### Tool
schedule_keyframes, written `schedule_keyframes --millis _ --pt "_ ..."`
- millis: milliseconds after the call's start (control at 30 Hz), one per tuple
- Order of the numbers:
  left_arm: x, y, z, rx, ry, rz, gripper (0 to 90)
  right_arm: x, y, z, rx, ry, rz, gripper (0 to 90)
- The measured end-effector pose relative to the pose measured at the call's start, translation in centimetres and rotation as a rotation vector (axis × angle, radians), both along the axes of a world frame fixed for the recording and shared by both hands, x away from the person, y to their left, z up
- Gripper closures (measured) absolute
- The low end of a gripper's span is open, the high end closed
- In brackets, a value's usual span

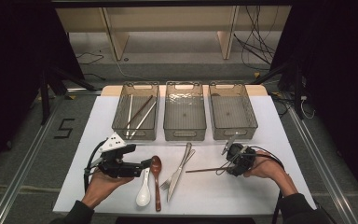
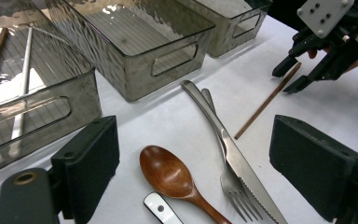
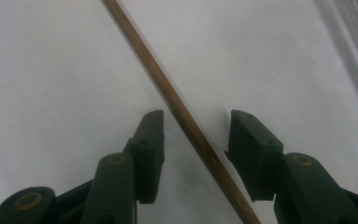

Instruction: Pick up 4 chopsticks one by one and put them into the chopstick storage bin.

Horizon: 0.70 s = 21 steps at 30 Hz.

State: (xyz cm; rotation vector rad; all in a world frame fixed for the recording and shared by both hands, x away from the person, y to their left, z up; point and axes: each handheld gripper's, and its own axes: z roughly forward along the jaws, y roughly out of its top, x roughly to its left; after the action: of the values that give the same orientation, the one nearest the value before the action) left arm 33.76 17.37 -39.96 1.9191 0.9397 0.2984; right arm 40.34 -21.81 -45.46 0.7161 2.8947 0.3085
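- Our right gripper (image 3: 196, 123) had its jaws apart, one on each side of the brown chopstick (image 3: 182, 112), neither pad touching the wood
- The chopstick lay flat on the white worktop (image 3: 51, 70), running slantwise between the jaws; seen from the high view it (image 1: 205, 170) rested in front of the right-hand bin (image 1: 249, 123), well apart from the bin's wall
- We judged it light, stiff and thin, with a smooth rounded surface that could roll or twist out of a loose pinch
- We would take hold near the end already between the jaws, pads square across the shaft, low enough to catch it against the worktop
- Our left gripper (image 2: 193, 163) had its jaws wide apart with nothing between them, above the wooden spoon (image 2: 170, 175), with the knife (image 2: 223, 140) and fork (image 2: 235, 186) just beside
- The white spoon (image 1: 143, 191) lay next to the wooden one
- The left bin (image 1: 121, 112) already held a brown chopstick and pale ones, so we reckoned this one belonged there; the middle bin (image 1: 168, 116) held nothing we could see
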Motion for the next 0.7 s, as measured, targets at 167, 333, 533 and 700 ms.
schedule_keyframes --millis 167,333,533,700 --pt "-0.05 -0.13 -0.01 -0.003 0.001 -0.003 15.3 -0.01 0.09 -0.03 0.002 0.015 -0.005 60.6" --pt "-0.02 -0.03 -0.02 0.000 -0.003 -0.006 15.3 -0.05 0.21 0.00 -0.008 0.029 -0.011 63.6" --pt "-0.02 -0.08 -0.08 -0.002 -0.001 -0.006 15.4 -0.21 0.39 0.05 -0.023 0.057 -0.011 69.4" --pt "-0.04 -0.11 -0.06 0.001 -0.002 -0.007 15.4 -0.37 0.56 0.08 -0.042 0.067 -0.003 72.5"
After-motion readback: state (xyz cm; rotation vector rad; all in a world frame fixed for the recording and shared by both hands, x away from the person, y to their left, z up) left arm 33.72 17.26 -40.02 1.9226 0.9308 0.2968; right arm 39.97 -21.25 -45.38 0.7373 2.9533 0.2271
